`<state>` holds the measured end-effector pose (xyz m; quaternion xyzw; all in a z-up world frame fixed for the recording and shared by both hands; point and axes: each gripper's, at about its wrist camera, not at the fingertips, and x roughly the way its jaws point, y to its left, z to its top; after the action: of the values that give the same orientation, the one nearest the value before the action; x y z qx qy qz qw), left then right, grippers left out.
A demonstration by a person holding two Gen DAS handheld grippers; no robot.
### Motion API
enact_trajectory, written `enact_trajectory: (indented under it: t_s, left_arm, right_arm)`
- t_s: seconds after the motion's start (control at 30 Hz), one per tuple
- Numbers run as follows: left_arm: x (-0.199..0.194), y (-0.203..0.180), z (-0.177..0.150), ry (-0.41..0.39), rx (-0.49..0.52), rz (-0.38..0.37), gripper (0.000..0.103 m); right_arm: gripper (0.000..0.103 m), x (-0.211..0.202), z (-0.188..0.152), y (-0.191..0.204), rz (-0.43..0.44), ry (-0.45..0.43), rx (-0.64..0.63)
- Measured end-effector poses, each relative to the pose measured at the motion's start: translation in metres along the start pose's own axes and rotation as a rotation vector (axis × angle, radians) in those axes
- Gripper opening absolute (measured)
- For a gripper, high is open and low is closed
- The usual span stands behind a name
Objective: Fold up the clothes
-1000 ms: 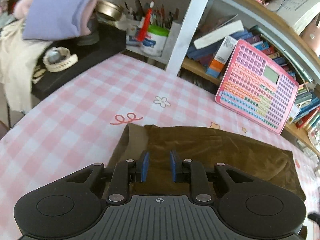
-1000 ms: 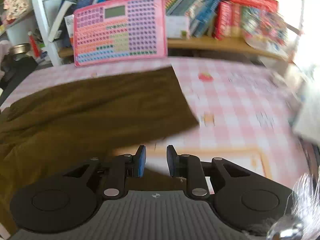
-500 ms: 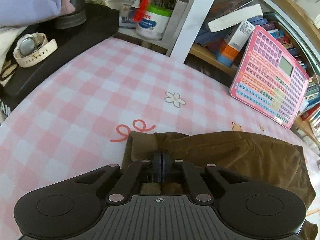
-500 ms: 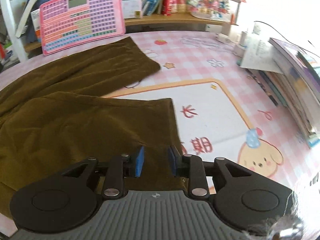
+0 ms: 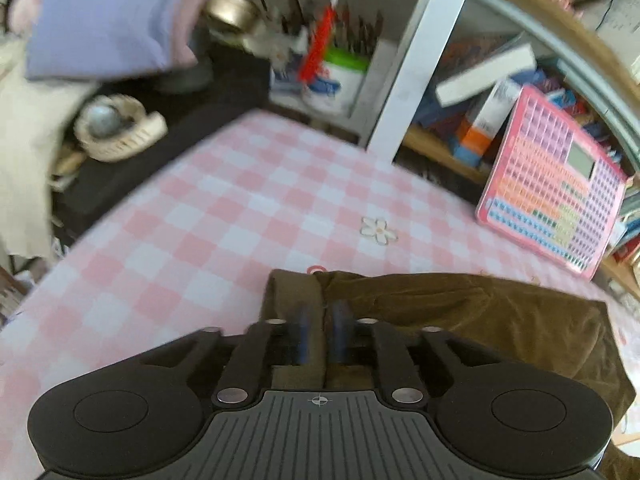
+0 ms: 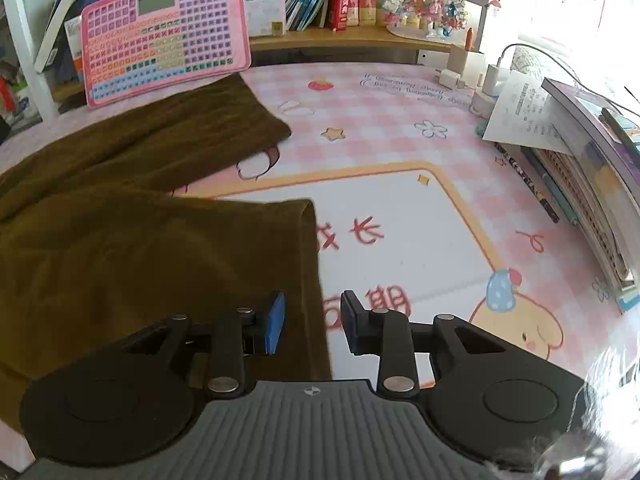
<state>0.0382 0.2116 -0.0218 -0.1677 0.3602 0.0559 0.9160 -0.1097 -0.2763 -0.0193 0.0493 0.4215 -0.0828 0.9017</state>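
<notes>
Left wrist view first: the left gripper [image 5: 320, 334] sits low over the waistband end of the brown trousers [image 5: 472, 312], which lie flat on the pink checked worktop [image 5: 224, 240]. Its jaws are opening, a narrow gap between the blue pads with a strip of the brown cloth showing in it; the frame is blurred, and the pads do not appear to press on the fabric. Beyond that, a pink button board [image 5: 556, 192] leans against the bookshelf, clear of the garment. Right wrist view next: both trouser legs run out to the right, the far leg reaching toward the pink button board [image 6: 164, 36], the near leg ending at a hem just ahead of the right gripper [image 6: 312, 326]. That gripper's jaws are also opening, standing apart and straddling the near leg's side edge, nothing clamped. A stack of books [image 6: 592, 160] lies at the far right, well apart. Assessment: the cloth looks soft, limp and fairly thick, likely to sag and drag rather than slide. Hold is best taken at the waistband corner and the hem corner, where doubled seams give firmer purchase.
</notes>
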Motion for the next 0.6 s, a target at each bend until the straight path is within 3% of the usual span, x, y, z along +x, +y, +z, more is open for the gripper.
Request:
enact_trajectory:
  t_s: [0.07,0.33,0.5,0.57,0.6]
  left_arm:
    - [-0.02,-0.004,-0.011,-0.02,0.006,0.0,0.025]
    - [-0.075,-0.028,-0.085,0.034,-0.016,-0.021,0.025]
    - [-0.089,-0.034,-0.101,0.055,-0.014,0.004,0.025]
    - [-0.092,-0.034,-0.105,0.063,-0.011,0.017,0.025]
    - [-0.092,-0.034,-0.107,0.067,-0.012,0.022,0.025]
  right_arm:
    - [0.029,0.003,0.003,-0.004,0.019,-0.012,0.006]
    - [0.026,0.017,0.007,0.005,0.137,-0.026,-0.05]
    - [0.01,0.028,0.005,0.02,0.06,0.0,-0.186]
    - [0.009,0.031,0.009,0.019,0.02,-0.004,-0.212]
    - [0.014,0.033,0.01,0.015,-0.004,-0.009,-0.214]
